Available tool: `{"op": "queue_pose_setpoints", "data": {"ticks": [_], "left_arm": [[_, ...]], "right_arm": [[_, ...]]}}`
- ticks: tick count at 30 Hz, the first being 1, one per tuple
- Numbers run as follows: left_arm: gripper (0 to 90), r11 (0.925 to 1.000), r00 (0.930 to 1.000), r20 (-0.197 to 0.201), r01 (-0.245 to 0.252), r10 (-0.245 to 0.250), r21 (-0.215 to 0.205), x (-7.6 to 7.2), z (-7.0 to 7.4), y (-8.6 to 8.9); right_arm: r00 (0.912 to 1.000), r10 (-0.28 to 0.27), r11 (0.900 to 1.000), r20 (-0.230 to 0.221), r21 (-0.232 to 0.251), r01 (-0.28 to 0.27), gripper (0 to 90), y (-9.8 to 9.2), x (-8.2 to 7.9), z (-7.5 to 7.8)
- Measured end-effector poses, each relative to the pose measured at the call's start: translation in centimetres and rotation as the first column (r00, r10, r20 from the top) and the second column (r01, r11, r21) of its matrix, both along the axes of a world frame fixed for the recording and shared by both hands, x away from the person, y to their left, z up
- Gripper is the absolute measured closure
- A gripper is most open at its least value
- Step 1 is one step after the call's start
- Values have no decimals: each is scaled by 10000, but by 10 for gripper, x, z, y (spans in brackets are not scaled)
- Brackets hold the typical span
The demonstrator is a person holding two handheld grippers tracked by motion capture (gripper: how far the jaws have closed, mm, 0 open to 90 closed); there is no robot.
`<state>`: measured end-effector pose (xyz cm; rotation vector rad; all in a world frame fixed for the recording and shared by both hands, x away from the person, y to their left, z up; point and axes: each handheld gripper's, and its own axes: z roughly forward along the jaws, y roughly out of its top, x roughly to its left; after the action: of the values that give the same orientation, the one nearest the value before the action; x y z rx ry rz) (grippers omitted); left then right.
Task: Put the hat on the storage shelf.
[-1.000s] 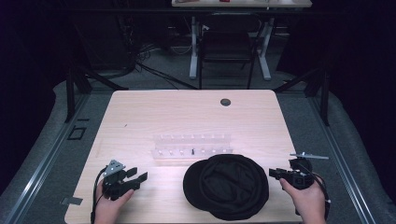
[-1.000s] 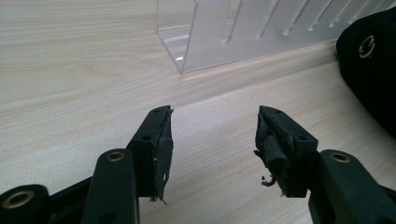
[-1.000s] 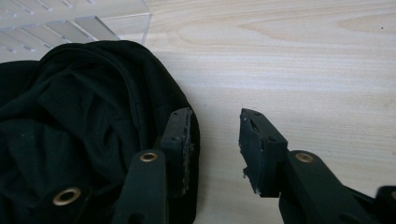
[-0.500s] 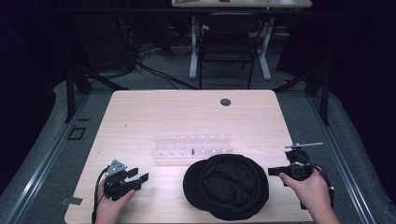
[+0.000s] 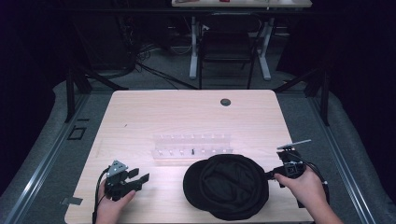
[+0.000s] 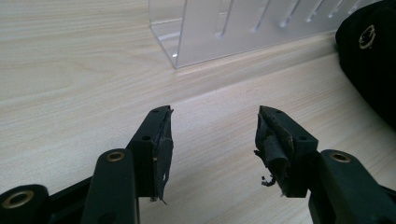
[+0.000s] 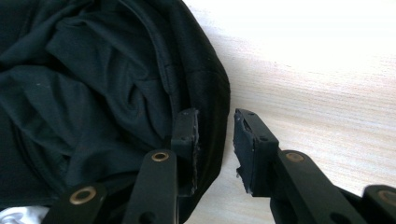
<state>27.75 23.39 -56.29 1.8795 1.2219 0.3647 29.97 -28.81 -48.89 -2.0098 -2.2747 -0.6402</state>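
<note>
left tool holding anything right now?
No: in the left gripper view the left tool has its jaws wide apart over bare table, with the black hat off to one side.

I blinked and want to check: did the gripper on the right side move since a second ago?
Yes. The right gripper slid left toward the black hat; one jaw now sits inside its rim, the other outside, with a gap remaining.
</note>
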Motion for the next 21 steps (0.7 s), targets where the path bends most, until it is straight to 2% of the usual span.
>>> {"op": "queue_pose_setpoints", "data": {"ticks": [2, 10, 11, 21], "left_arm": [[462, 10000, 10000, -12, 13, -13, -3, 0, 0, 0], [462, 10000, 10000, -41, 48, -48, 6, 0, 0, -1], [462, 10000, 10000, -16, 27, -27, -1, 0, 0, 0], [462, 10000, 9999, -115, 17, -16, 36, 1, 0, 1]], "right_arm": [[10000, -77, 10000, 60, 24, 77, 698, 1, 0, -1], [9991, 293, 9995, -291, -84, -296, 722, 4, 5, -4], [9985, 388, 9990, -387, -217, -397, 736, 5, 6, -5], [9960, 540, 9979, -710, -329, -565, 751, 9, 10, -11]]}}
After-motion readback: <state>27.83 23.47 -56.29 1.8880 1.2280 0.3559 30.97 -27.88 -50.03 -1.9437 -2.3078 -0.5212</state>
